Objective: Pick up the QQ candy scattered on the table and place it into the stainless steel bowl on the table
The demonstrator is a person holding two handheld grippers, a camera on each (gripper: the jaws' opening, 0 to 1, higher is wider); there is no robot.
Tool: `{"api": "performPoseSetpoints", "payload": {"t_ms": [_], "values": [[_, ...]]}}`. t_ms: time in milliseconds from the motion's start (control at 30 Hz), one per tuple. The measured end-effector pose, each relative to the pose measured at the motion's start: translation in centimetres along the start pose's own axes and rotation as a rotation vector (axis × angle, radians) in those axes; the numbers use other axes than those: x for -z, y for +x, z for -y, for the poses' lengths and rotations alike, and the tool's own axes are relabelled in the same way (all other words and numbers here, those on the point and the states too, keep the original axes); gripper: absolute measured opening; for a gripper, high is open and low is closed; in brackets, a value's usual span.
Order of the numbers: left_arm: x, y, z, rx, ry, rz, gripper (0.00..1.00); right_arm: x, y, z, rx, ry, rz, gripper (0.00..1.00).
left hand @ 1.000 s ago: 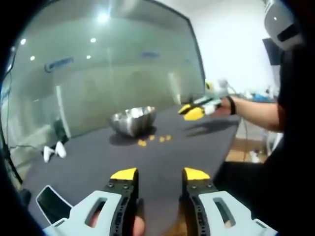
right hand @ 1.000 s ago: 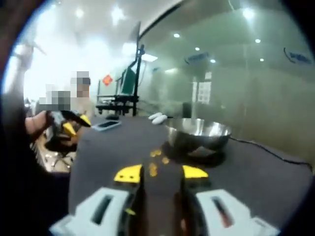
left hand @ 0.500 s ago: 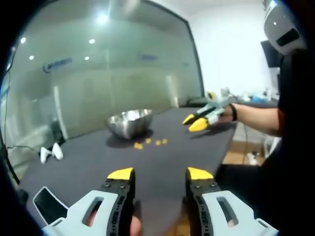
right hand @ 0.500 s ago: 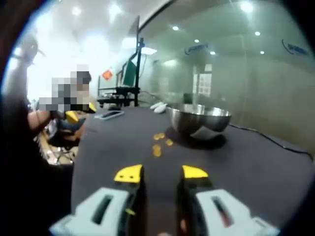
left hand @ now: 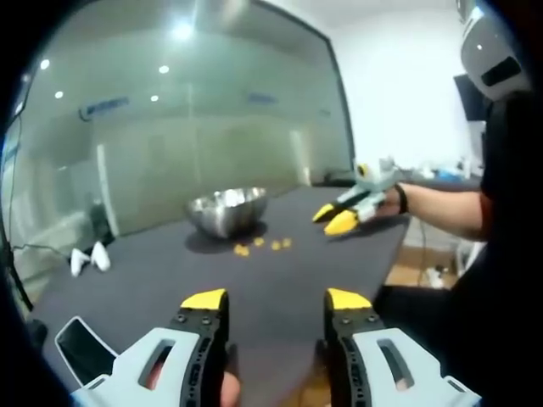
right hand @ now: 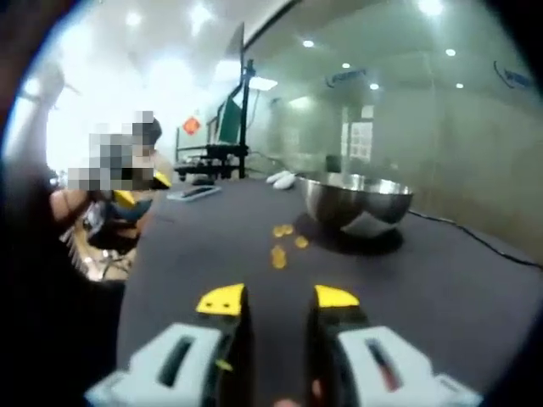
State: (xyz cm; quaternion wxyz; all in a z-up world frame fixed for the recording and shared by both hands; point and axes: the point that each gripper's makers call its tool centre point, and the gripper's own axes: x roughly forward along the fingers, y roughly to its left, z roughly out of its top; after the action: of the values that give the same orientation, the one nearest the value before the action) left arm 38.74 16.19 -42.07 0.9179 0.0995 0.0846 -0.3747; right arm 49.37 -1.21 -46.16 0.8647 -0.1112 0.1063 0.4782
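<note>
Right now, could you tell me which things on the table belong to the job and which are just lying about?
For the job:
candies
steel bowl

Lying about:
phone
two white objects
black cable

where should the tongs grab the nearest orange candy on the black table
Judging from the right gripper view, take the small orange candy across its sides, descending from above: it lies flat on the black table, apart from the other candies and the stainless steel bowl.
</note>
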Motion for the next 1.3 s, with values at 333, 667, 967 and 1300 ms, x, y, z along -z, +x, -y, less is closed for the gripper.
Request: {"api": "performPoseSetpoints", "payload": {"t_ms": [333,667,967,1300], "values": [[0.0,0.0,0.2,0.008,0.004,0.001,0.46,-0.4,3.0,0.3,-0.047,0.008,-0.015,0.30],[0.4,0.0,0.2,0.011,0.003,-0.011,0.45,0.1,5.2,0.6,-0.051,0.022,-0.050,0.29],[0.2,0.1,0.1,0.010,0.004,-0.007,0.44,-0.1,6.5,0.2,-0.077,0.012,-0.072,0.25],[0.5,0.0,-0.2,-0.001,-0.001,-0.011,0.43,-0.3,7.2,0.2,-0.084,0.020,-0.062,0.22]]}}
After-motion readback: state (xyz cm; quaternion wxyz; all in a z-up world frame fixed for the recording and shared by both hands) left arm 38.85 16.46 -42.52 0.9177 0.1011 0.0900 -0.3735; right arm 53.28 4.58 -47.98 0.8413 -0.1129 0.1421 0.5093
